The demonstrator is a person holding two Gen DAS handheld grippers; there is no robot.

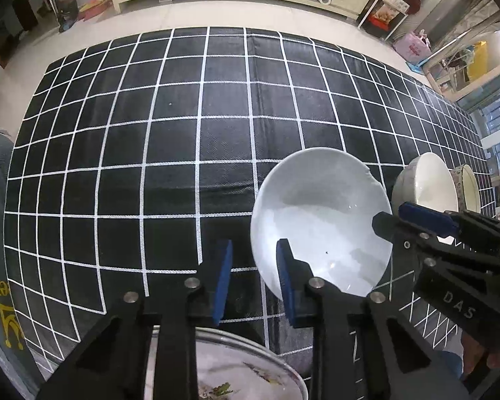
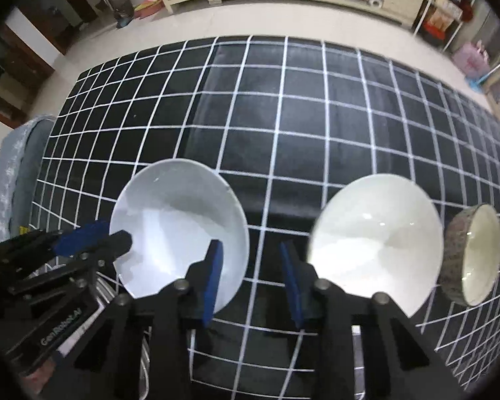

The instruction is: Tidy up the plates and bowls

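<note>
Three bowls sit on the grid mat (image 2: 283,126): white bowl (image 2: 180,230) at 9 o'clock, cream bowl (image 2: 376,236) at 3, speckled bowl (image 2: 470,253) beyond. Glazed, rigid, slippery, breakable; pinch the rim. Left gripper (image 1: 255,280) and right gripper (image 2: 251,280) gape, empty.

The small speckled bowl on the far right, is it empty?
Cannot tell. The speckled bowl shows a bare cream inner wall, but its bottom is out of sight.
</note>
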